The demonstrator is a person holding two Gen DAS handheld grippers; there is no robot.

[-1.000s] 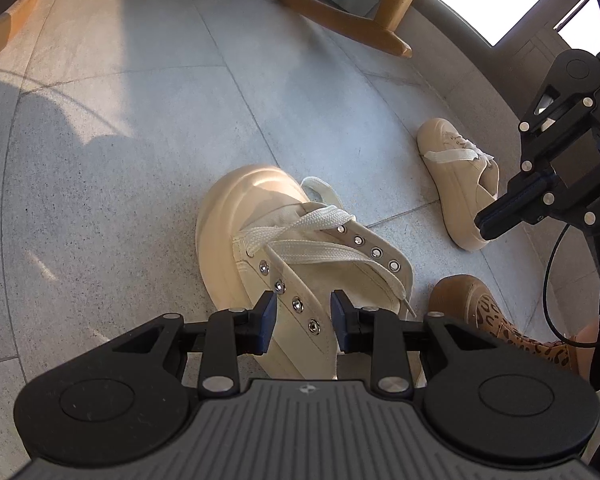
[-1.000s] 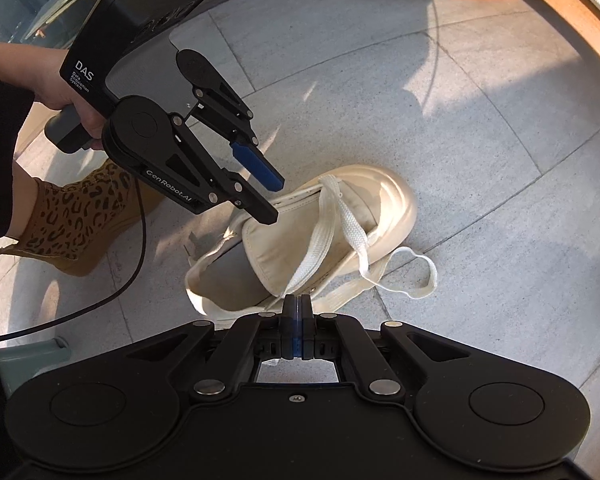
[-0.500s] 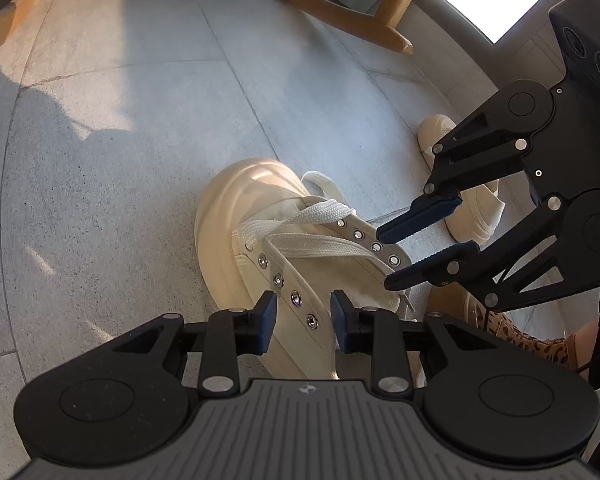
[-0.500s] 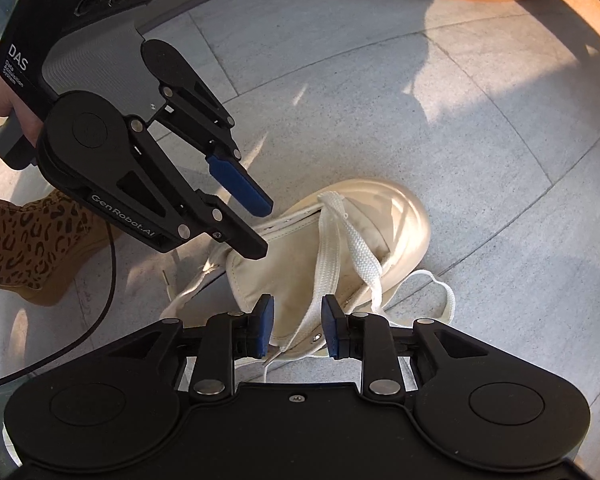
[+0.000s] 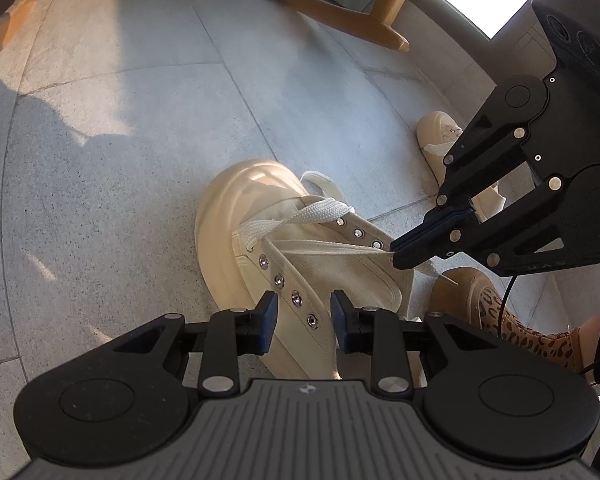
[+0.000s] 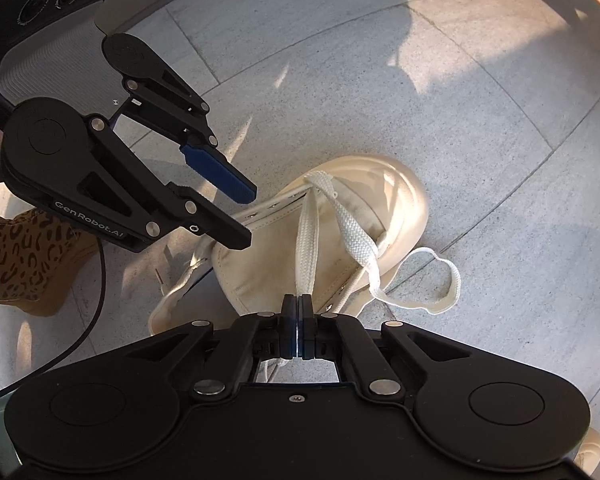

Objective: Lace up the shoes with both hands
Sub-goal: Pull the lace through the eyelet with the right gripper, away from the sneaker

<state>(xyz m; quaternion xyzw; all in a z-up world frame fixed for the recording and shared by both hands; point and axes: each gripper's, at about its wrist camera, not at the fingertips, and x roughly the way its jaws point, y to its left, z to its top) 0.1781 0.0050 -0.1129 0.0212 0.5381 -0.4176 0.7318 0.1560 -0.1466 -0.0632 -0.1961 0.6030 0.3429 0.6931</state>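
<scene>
Down on the grey stone floor [image 5: 112,184], a cream canvas shoe [image 5: 300,248] lies with its toe pointing away from the person, laced only through the eyelets nearest the toe. The right gripper [image 6: 298,312] has its jaws clenched on one flat white lace [image 6: 305,240]; seen from its own camera the lace runs straight from the toe eyelets into the pinched pads, and in the left wrist view the same band stretches taut across the tongue to the closed tips. The left gripper [image 5: 304,314] hangs over the near eyelet row with its jaws partly apart and nothing pressed between them; the flap with its metal rings sits in the gap but looks untouched.

My reading is that the task is early: one lace end has just been taken up, ready to be threaded through the next free eyelet. The next move calls for drawing the lace clear, finding its tip and aiming it at a small metal ring, while the left gripper probably steadies the flap.

The other lace [image 6: 420,280] loops loosely onto the floor beside the shoe. Whether the pinch is near the lace's tip I cannot tell, since the rest of it is hidden behind the jaws. A second shoe [image 5: 436,132] is mostly covered by the right gripper, and a leopard-print slipper [image 5: 496,304] is cut off by the frame's edge.
</scene>
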